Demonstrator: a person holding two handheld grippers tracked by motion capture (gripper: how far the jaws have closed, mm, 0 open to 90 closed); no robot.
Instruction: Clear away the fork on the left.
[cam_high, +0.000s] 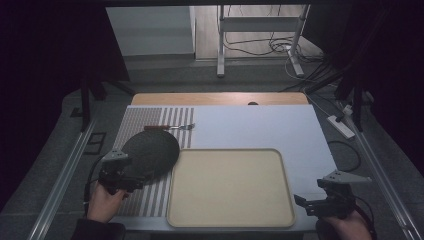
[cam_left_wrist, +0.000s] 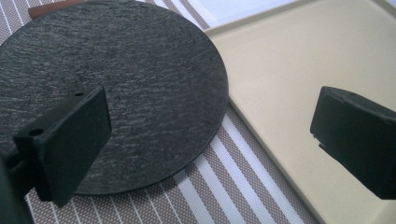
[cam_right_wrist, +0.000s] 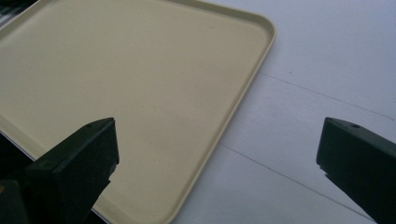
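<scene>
Round slate plate (cam_high: 151, 154) lies on the striped placemat (cam_high: 150, 197), its edge touching the beige tray (cam_high: 230, 220). Left gripper (cam_high: 131, 184), jaws wide and empty, approaches its near rim; closing there seems next. Right gripper (cam_high: 305, 204) hovers open, empty.

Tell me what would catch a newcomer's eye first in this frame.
The round dark slate plate stands out, lying on the striped brown-and-white placemat at the table's left, its edge right beside the large cream rectangular tray at centre front. The left gripper hovers open at the plate's near edge, while the right gripper waits open off the tray's right corner. A wooden-handled metal fork lies behind the plate.
</scene>
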